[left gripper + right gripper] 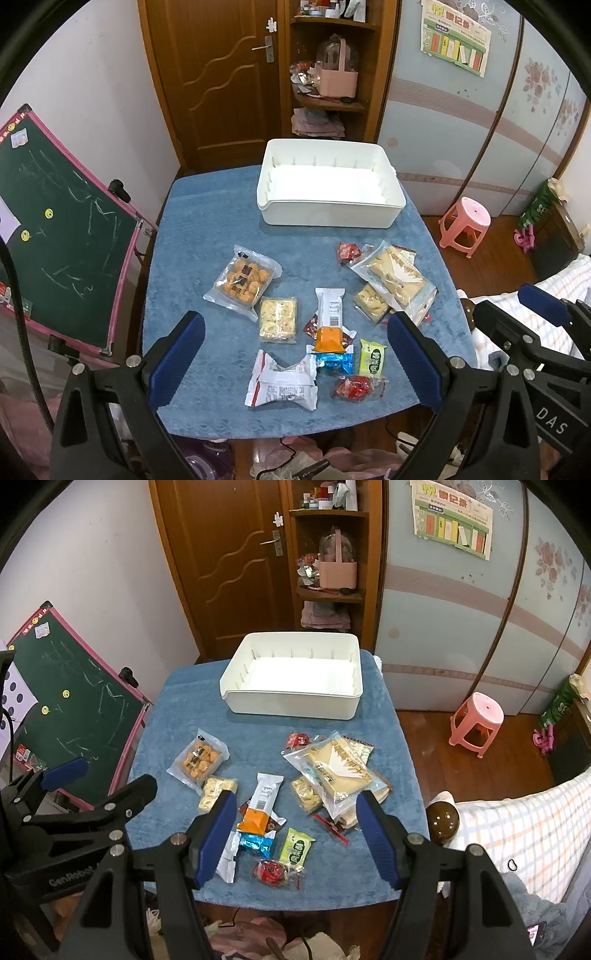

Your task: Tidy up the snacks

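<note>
"DAS" stands in pale letters on the right gripper's [543, 306] black body at the right edge. "GenRobot" stands on the left gripper's [66, 771] body at the near left. The far wall poster [452, 518] and the snack packets [295, 847] bear Chinese print too small to read.

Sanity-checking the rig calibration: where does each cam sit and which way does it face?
Left wrist: on the left tool, angled down over the blue-covered table toward the white bin and the door; own open fingers frame the snacks, right tool at right edge.
Right wrist: on the right tool, same downward tilt, shifted right; own open fingers, left tool at left edge.
Shared: table, bin, green packet, chalkboard, pink stool.
</note>
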{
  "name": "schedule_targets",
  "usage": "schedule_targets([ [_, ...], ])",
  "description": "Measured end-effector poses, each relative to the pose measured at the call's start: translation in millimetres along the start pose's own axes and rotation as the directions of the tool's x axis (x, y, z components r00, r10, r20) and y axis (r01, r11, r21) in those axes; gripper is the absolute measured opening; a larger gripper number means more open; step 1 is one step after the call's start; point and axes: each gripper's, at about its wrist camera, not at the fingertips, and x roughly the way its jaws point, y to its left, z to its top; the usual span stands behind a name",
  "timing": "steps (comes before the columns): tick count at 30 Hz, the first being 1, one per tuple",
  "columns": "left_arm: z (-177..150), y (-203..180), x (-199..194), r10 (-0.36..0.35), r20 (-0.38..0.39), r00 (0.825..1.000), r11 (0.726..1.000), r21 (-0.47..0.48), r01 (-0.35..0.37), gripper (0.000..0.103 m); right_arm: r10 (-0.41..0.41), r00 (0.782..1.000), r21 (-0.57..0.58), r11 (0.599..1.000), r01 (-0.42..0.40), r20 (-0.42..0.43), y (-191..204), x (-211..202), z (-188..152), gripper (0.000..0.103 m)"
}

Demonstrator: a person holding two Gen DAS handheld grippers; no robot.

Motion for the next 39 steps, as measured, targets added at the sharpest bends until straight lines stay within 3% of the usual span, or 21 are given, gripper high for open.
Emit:
schedule_targets([
  [17,-3.4,5.0,-5.4,0.040,0.018,0.999,0.999,-0.011,-0.040,0.099,0.011,0.999,0.001,1.000,-0.011,-0.035,-5.8,6.0,-5.5,0.068],
  [28,-1.7,4.1,16.8,0.027,-0.035,0.999,1.000,0.011,-0.026,0.099,-0.016,0.997,0.001,1.000,0.016,-0.070,-12.9,24.6,-6.2,0.068],
  [39,-2.5,10.1,53.2,0.010,-0.107,0.994,0.999,0.032,-0.007,0.099,-0.005,0.987,0.023,1.000,0.009,-0.160,-18.6,61.1,-7.8,0.068],
])
